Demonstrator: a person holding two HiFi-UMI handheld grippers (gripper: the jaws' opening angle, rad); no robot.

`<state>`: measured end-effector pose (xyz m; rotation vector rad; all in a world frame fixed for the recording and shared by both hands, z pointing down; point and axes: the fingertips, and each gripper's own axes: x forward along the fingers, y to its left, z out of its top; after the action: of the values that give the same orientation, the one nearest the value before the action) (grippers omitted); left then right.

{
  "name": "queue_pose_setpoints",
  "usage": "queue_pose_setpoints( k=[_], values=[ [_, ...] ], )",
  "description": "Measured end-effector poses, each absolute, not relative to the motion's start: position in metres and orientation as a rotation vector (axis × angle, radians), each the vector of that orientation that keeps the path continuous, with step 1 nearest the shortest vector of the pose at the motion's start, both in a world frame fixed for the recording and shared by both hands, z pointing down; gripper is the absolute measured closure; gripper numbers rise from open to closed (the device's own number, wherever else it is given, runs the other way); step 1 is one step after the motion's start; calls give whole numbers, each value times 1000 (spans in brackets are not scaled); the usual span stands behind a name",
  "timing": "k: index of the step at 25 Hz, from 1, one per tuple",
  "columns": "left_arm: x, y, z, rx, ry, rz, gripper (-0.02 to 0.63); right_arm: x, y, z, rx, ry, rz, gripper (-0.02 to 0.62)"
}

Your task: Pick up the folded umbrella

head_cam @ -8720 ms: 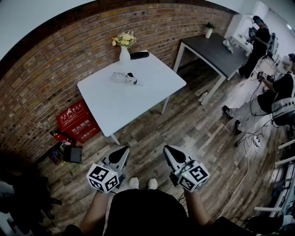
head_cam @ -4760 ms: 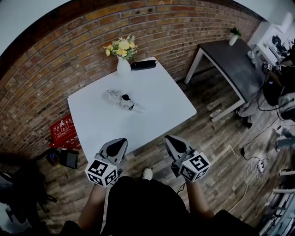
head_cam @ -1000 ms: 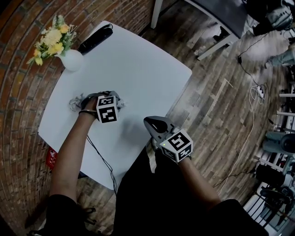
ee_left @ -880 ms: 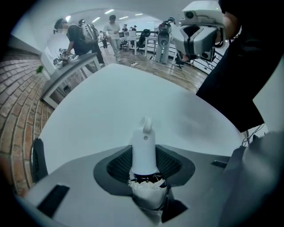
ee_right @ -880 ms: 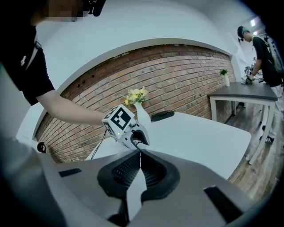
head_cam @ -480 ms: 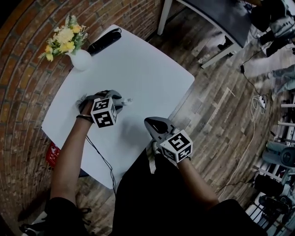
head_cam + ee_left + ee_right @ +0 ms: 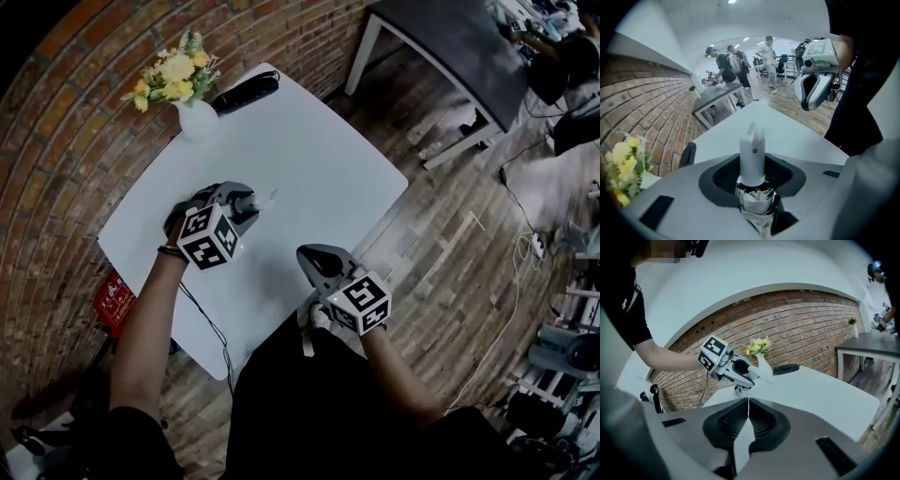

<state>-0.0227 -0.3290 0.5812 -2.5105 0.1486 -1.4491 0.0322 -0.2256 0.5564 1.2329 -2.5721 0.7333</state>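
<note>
White bench (image 7: 319,159) beside brick wall (image 7: 84,103). Left gripper (image 7: 242,201) clamped on folded umbrella (image 7: 752,159), handle sticking out ahead of jaws. Right gripper (image 7: 316,260) jaws together, nothing between.

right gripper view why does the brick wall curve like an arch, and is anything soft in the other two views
Right gripper view: the wide-angle lens bows the brick wall and darkens the corners; the top-left mosaic patch was added afterwards. Left gripper view: the folded umbrella is sharp, the flowers at the edge smear. Head view: same bowing, table evenly lit, no glare.
</note>
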Motion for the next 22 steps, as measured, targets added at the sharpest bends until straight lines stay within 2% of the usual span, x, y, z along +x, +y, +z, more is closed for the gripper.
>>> queue_pose_setpoints(
  k=[15, 22],
  values=[
    [-64, -340, 508, -2705, 781, -1121, 440, 22, -216, 527, 1126, -2659, 656, 572],
    [-94, -346, 480, -2843, 1180, -804, 440, 29, -200, 519, 1099, -2678, 634, 572]
  ],
)
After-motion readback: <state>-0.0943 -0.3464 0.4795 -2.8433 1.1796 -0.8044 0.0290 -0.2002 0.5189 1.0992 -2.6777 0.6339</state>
